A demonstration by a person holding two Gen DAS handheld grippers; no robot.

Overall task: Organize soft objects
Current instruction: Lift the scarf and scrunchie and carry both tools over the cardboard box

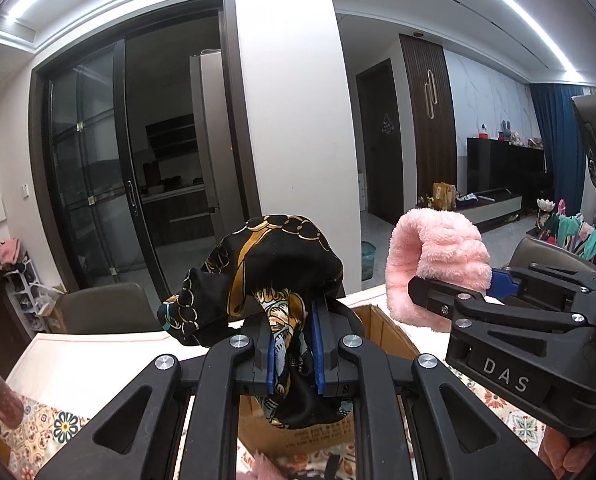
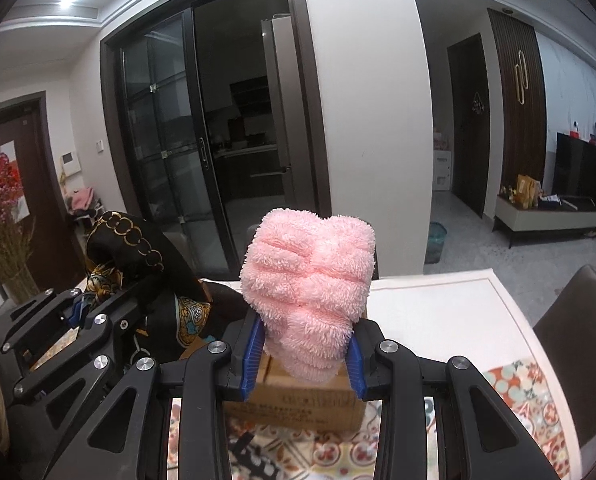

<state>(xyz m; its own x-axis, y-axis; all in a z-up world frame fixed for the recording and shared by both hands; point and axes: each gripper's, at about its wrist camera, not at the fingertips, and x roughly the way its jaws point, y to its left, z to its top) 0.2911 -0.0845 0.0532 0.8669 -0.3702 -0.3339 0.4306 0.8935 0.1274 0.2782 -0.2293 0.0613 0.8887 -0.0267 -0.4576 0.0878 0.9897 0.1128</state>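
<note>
In the left wrist view the left tongs [image 1: 291,354] sat at the lower centre of the frame, their blue pads [image 1: 271,364] closed tight on a black and gold patterned scarf [image 1: 257,276], which bunched up above the fingertips and hung down in a fold between them. Directly below that fold, at the bottom centre, the open cardboard box [image 1: 382,330] stood on the surface [image 1: 97,354], which was white at the far side and covered nearer the camera by a floral patterned cloth [image 1: 57,428]. At the right of the same frame the right tongs [image 1: 454,286] reached in sideways, clamped on a fluffy pink cloth [image 1: 438,256] that was held up in the air, just beside the scarf but apart from it. In the right wrist view the right tongs [image 2: 304,354] filled the lower centre, their blue pads [image 2: 253,354] pressed against both sides of the pink cloth [image 2: 310,280], which stood up in a thick folded bundle above the fingertips. The cardboard box [image 2: 298,404] lay just beneath the bundle, behind the fingers. At the left of that frame the left tongs [image 2: 77,312] showed with the scarf [image 2: 145,276] draped over and beyond them. A vase of dried pink flowers [image 2: 1,216] stood at the far left edge, and a dark chair [image 2: 578,344] sat at the lower right beside the surface [image 2: 438,312].
</note>
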